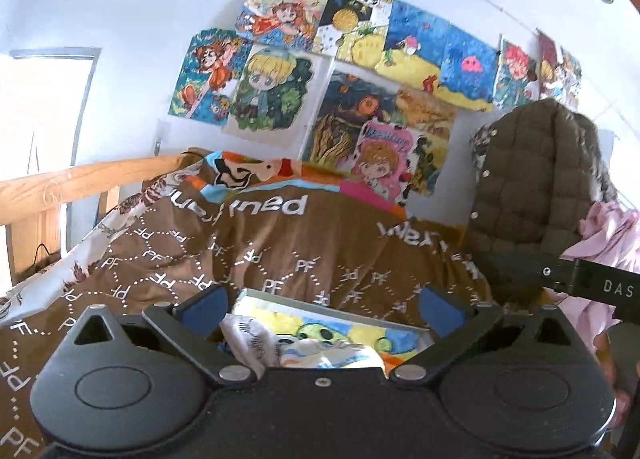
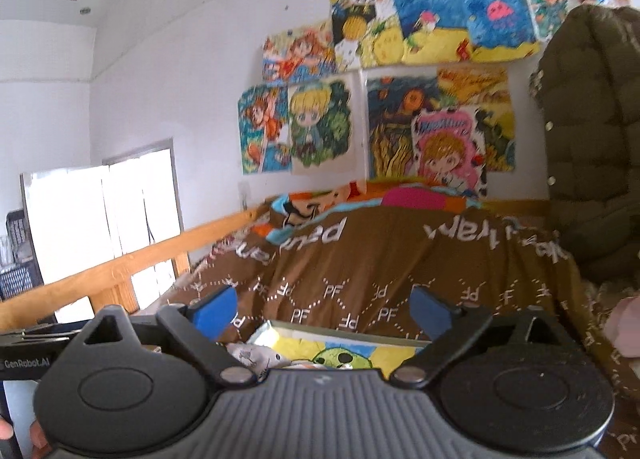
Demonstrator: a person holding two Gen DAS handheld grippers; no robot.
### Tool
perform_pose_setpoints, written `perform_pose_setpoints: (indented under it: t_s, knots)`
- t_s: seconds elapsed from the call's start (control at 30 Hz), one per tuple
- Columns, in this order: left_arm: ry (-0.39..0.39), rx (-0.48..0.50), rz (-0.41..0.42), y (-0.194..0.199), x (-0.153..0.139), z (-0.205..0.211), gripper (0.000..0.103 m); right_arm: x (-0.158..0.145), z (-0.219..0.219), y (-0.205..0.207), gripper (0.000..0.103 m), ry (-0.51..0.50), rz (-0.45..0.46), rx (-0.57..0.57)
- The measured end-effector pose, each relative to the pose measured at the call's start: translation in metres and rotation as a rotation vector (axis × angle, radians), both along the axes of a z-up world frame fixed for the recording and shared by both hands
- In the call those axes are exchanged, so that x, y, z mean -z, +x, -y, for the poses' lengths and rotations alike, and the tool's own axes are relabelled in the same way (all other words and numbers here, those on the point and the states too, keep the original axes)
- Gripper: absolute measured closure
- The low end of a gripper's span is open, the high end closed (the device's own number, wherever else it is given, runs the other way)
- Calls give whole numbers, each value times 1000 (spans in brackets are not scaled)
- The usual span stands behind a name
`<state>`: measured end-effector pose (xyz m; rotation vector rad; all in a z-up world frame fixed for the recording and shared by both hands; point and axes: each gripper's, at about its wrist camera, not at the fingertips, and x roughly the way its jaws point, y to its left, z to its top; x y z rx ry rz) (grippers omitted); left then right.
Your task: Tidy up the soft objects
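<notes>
Left wrist view: left gripper (image 1: 324, 301) was near level over the brown blanket (image 1: 280, 247), jaws wide, empty; right gripper (image 2: 322, 309) alike, wide, holding nothing.

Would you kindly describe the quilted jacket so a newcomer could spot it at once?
Start from the bed under the brown blanket printed with white letters. At its right end hangs the olive quilted jacket, below the wall drawings. Unlike the pink cloth beside it, it is puffy, dark and snap-buttoned.

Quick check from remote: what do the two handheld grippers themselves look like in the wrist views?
Both grippers, left and right, have black linkage arms with silver pivot pins and blue finger pads. The right's body is ribbed grey, the left's smooth black. White lettering marks a black bar.
</notes>
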<state>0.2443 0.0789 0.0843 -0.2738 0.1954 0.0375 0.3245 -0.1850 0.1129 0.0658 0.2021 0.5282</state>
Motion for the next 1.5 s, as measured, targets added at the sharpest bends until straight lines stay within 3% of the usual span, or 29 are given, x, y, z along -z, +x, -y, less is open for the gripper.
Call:
perform_pose_setpoints:
  t_s: [0.47,0.6,0.87,1.5]
  knots:
    - [9,-10,76,-96,-33,27,1,-22,32,-105,0,41,52,50]
    - [-16,-21,50,-118,-30,31,1,-17,35,-131,0,59,35,76]
    - [27,8,40,-146,-16,42,1,-6,39,-165,0,67,22,128]
    - [69,-59,-5,-195,-2,65,1,16,60,-222,0,21,-18,195]
